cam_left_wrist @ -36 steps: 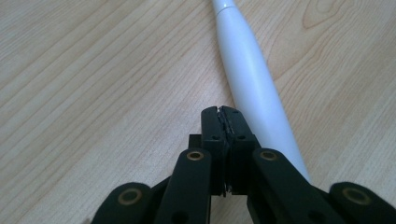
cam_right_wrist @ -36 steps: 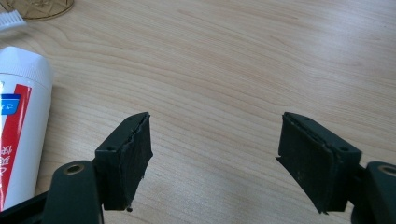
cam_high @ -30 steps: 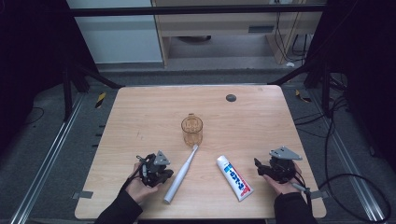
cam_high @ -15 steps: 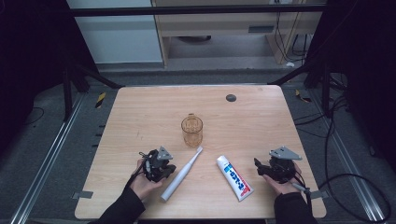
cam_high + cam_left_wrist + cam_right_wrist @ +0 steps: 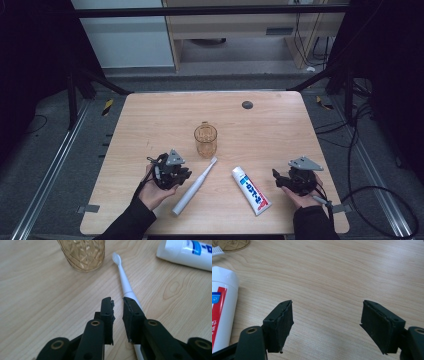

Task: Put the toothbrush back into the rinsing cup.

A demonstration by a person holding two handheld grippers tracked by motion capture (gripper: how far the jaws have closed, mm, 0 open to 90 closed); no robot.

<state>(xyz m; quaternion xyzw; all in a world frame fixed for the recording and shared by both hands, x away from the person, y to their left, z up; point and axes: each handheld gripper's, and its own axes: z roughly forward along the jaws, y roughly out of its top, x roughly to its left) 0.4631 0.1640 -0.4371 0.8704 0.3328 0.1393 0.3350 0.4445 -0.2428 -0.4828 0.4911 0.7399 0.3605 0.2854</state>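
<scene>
Reaching: the left gripper (image 5: 117, 302) sits just beside the toothbrush (image 5: 125, 285), its jaws nearly together with only a thin gap and nothing between them.
Toothbrush: it lies flat on the table (image 5: 150, 120), head near the cup (image 5: 205, 140), handle under the right jaw.
Advice: probably open wider, straddle the handle, then close.
Right gripper (image 5: 327, 315): jaws wide apart, empty, beside the toothpaste (image 5: 222, 302).

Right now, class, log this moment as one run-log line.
left gripper: nearly closed, beside toothbrush | right gripper: open, empty | toothpaste: flat on table | cup: upright
</scene>
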